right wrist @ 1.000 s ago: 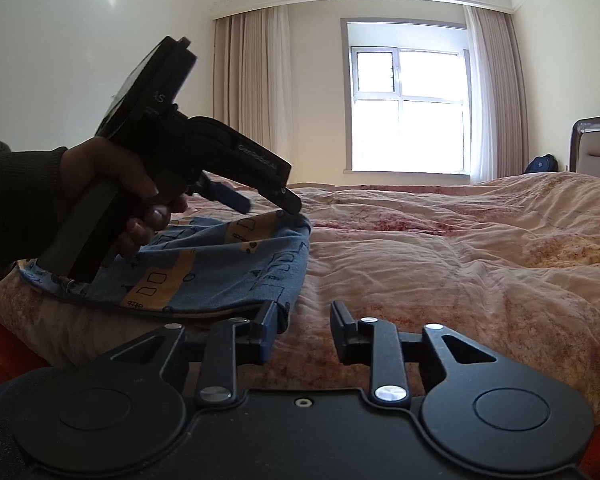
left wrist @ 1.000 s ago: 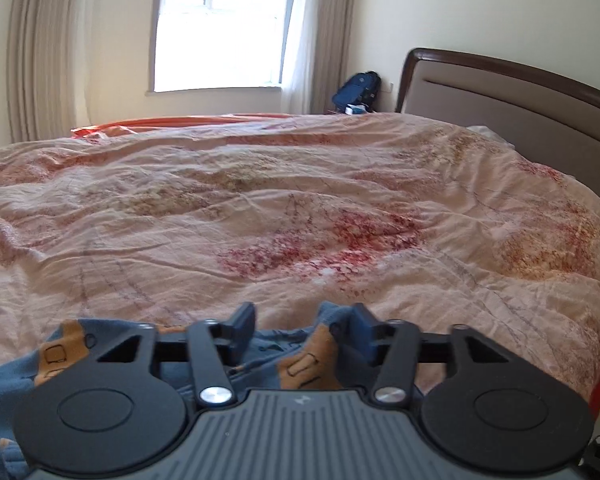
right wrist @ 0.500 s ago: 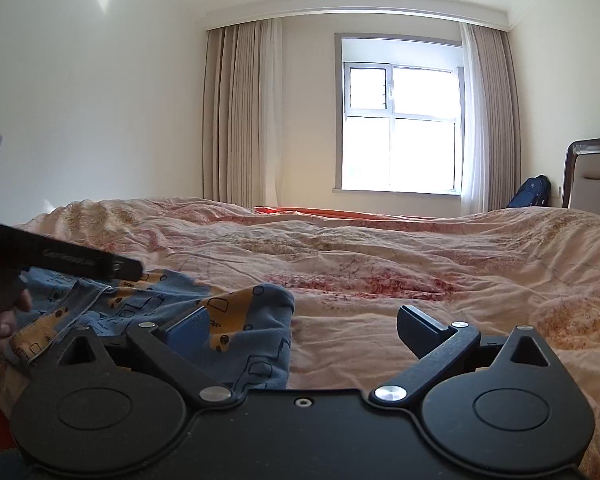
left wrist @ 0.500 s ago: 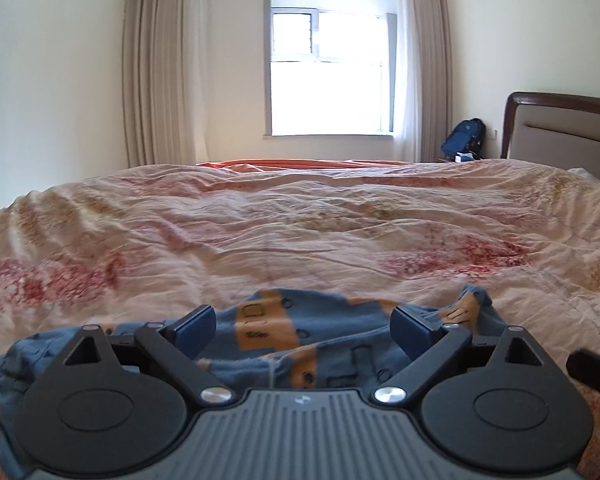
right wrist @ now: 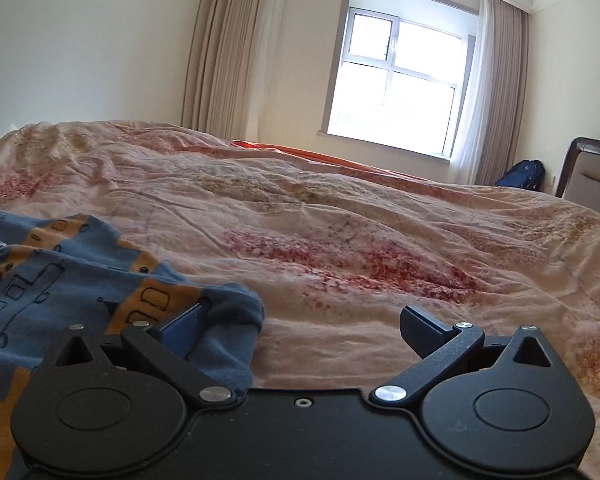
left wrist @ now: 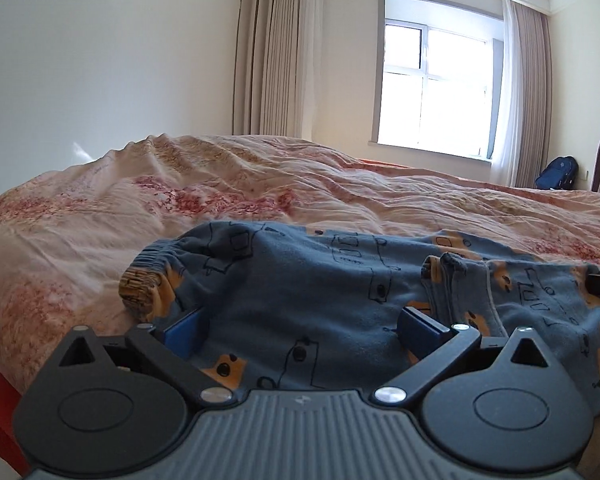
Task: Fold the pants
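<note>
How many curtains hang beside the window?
2: one curtain left of the window, one curtain right of it. Both views agree.

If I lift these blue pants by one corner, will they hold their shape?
Probably not. The blue pants lie in soft rumples on the quilt, so they look floppy and would likely drape. The thin knit suggests they are light. The gathered waistband may bunch.

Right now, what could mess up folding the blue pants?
The pants lie bunched on a rumpled quilt, so a fold may come out crooked. The left gripper and right gripper are both open; closing low might pinch the quilt too. The pants sit near the bed's edge and could slide off.
</note>
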`<state>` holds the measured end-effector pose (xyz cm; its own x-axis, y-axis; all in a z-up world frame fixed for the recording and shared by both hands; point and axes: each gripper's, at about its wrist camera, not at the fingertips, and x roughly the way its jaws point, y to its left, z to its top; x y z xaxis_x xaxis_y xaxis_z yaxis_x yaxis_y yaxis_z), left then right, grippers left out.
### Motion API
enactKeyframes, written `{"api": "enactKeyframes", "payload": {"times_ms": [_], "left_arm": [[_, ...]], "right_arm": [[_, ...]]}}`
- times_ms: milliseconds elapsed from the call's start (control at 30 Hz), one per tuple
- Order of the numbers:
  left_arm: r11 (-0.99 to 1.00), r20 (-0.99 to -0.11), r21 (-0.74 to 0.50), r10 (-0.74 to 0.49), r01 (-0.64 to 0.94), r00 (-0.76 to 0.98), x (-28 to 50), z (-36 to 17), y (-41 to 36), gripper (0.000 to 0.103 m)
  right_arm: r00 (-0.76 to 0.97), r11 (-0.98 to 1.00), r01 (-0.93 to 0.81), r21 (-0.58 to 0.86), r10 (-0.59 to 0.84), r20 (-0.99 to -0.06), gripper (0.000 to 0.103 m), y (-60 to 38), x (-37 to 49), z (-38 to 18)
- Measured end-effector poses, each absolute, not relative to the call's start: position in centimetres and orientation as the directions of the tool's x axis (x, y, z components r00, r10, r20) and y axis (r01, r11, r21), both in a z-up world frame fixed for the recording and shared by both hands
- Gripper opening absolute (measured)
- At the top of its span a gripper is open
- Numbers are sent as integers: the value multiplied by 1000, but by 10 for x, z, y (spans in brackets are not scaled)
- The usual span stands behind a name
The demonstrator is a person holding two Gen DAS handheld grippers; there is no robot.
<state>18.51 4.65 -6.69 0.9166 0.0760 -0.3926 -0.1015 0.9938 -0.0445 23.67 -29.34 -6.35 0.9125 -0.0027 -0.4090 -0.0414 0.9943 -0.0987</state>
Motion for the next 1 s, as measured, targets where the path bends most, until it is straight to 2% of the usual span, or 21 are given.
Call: {"api": "enactKeyframes", "payload": {"times_ms": [133, 233, 433, 600, 700, 767, 867, 933, 1000], "left_arm": [[987, -302, -125, 59, -101, 951, 163, -62, 60, 102], [972, -256, -177, 105, -153, 961, 150, -60, 74, 103], [933, -304, -293, 119, -211, 945, 147, -65, 114, 103], [919, -363, -358, 23, -163, 931, 161, -70, 138, 103], [897, -343, -426, -40, -118, 938, 166, -72, 151, 102], [851, -329, -517, -97, -93, 939, 171, -75, 164, 102], [790, -317, -606, -133, -92, 939, 178, -81, 179, 94], [757, -323, -644, -134, -114, 937, 182, -85, 190, 85], [741, -334, -657, -121, -139, 935, 185, -89, 197, 70]], "right_arm": [[922, 998, 33, -58, -53, -383, 102, -294, 215, -58], [933, 999, 12, -47, -28, -359, 102, -275, 180, -55], [941, 986, -142, -92, 106, -321, 103, -214, 124, -55], [916, 955, -264, -135, 204, -346, 103, -170, 116, -57], [907, 947, -283, -151, 213, -364, 103, -156, 119, -59], [906, 946, -280, -166, 202, -373, 103, -150, 121, -60], [910, 948, -262, -181, 180, -374, 103, -146, 123, -59], [914, 952, -247, -182, 166, -371, 103, -145, 125, -58], [921, 956, -225, -188, 146, -361, 103, -145, 125, -58]]}}
